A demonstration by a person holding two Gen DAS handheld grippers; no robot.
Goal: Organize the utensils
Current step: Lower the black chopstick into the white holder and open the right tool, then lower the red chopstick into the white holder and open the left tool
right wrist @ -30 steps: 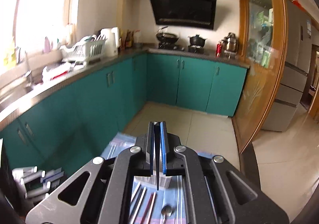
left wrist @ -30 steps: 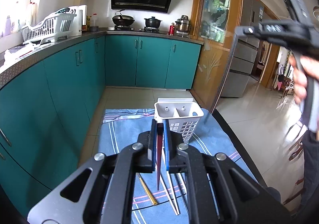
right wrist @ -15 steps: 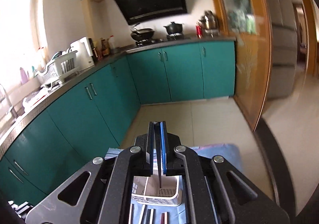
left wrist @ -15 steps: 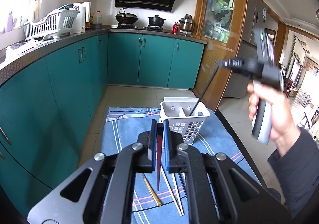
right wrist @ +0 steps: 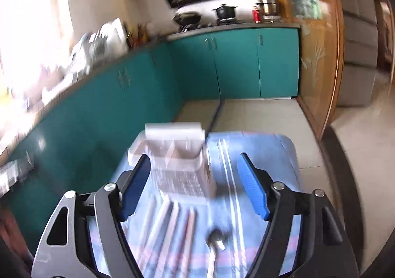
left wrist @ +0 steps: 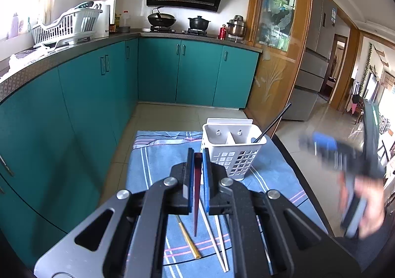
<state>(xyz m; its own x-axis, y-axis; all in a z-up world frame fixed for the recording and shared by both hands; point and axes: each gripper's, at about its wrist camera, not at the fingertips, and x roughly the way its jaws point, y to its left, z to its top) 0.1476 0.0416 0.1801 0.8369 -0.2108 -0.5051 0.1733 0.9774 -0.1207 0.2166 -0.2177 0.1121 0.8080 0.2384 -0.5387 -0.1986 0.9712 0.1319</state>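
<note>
Left wrist view: left hand-held gripper (left wrist: 196, 179) clamped on a dark red chopstick (left wrist: 196, 194), tip pointing down over the blue striped cloth (left wrist: 153, 161). White utensil basket (left wrist: 233, 152) stands upright on the cloth just beyond; a black chopstick (left wrist: 271, 122) leans out of its right compartment. Loose pale chopsticks (left wrist: 217, 236) and a gold-handled one (left wrist: 188, 238) lie on the cloth. Right hand (left wrist: 365, 206) is blurred at the right edge.

Right wrist view: right hand-held gripper (right wrist: 195, 186) has just been opening, jaws wide apart, nothing between the pads. Frame blurred. Basket (right wrist: 172, 152) ahead; chopsticks (right wrist: 167, 223) and a spoon (right wrist: 216, 241) lie on the cloth below.
</note>
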